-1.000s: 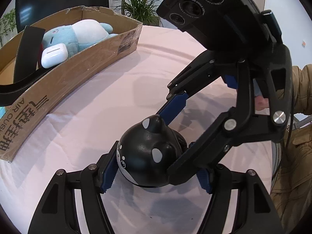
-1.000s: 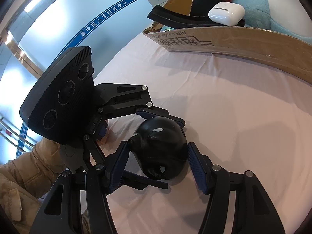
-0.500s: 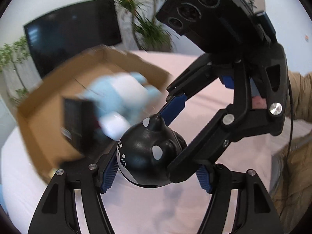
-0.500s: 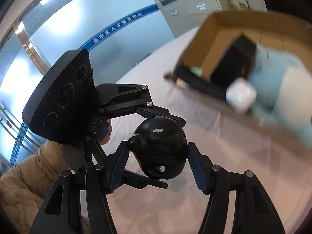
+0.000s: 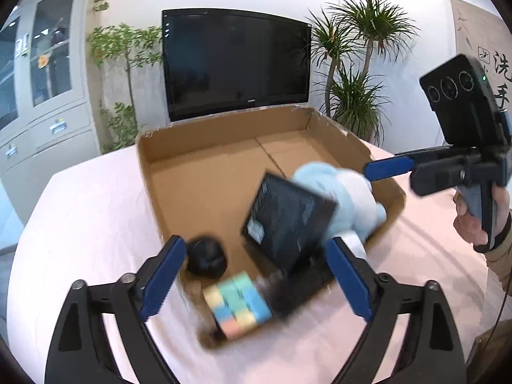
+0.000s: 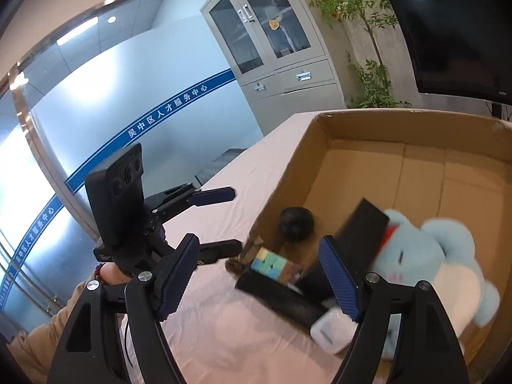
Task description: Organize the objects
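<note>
- The left wrist camera looks down from above the near edge of the open brown cardboard box (image 5: 224, 172), facing the far wall.
- The right wrist camera sits right of it, close above the box's near right side, facing left.
- Both see the box and the small black round toy (image 5: 206, 260) inside.

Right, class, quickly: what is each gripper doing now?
Left gripper: open, holding nothing.
Right gripper: open, holding nothing.

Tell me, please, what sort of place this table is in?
Probably an office or public service centre: a grey filing cabinet with glass doors, a large wall screen, and a frosted glass partition bearing a blue band of Chinese lettering. Potted plants stand along the wall.
</note>
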The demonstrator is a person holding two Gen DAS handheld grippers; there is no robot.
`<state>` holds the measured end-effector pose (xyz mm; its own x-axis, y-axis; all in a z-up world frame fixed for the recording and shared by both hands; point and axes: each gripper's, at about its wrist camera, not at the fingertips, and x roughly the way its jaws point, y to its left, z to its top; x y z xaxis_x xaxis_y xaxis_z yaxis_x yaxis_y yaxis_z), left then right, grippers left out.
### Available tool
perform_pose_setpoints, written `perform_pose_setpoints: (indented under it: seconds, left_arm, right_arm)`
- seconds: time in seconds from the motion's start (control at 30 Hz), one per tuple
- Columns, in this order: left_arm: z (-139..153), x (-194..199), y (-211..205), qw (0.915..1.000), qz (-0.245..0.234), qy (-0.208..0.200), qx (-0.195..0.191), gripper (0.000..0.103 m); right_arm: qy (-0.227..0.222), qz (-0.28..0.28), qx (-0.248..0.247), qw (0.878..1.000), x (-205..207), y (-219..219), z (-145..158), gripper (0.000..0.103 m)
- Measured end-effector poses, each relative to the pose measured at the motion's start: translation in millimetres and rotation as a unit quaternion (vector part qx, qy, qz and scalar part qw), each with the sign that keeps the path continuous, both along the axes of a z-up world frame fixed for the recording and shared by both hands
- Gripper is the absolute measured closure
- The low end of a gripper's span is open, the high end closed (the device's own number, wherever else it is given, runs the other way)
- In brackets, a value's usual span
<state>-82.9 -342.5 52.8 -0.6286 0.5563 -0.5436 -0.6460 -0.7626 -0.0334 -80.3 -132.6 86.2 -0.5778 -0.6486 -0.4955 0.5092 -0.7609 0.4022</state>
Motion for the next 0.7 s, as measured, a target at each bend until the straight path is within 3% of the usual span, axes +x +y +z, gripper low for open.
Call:
perform_pose_setpoints:
  seconds: [0.03, 0.17, 0.27, 0.47, 0.6, 0.7]
  left_arm:
    - [-7.4, 9.2, 3.1, 1.0, 0.006, 0.004, -0.001, 0.002]
    - [-26.4, 76.6, 9.8, 0.9992, 0.038, 0.009, 0.002, 0.001]
    - [-43.3, 113.5, 18.7, 0.9976, 0.069, 0.004, 0.003, 0.001]
    - [-79.9, 147.1, 57.6, 0.9908, 0.133, -0.024, 0.004, 0.001]
    - [-91.6, 148.4, 77.1, 0.9773, 0.21, -0.02, -0.012, 0.001]
    - [-97.1, 151.9, 87.7, 0.9695, 0.244, -0.018, -0.015, 0.001]
  right_arm:
    - [-0.002, 0.001, -0.008, 1.0, 10.2, 4.3, -5.8, 0.025]
    - [-0.002, -0.016, 0.003, 1.0, 55.9, 8.9, -34.9, 0.023]
    - [0.006, -0.086, 0.053, 0.995, 102.3, 18.8, -61.1, 0.016]
    - [-0.024, -0.168, 0.065, 0.983, 146.0, 33.8, -107.9, 0.014]
    - [-0.017, -0.231, 0.103, 0.967, 162.4, 40.9, -121.2, 0.014]
    - [0.009, -0.301, 0.144, 0.943, 178.3, 49.5, -120.8, 0.012]
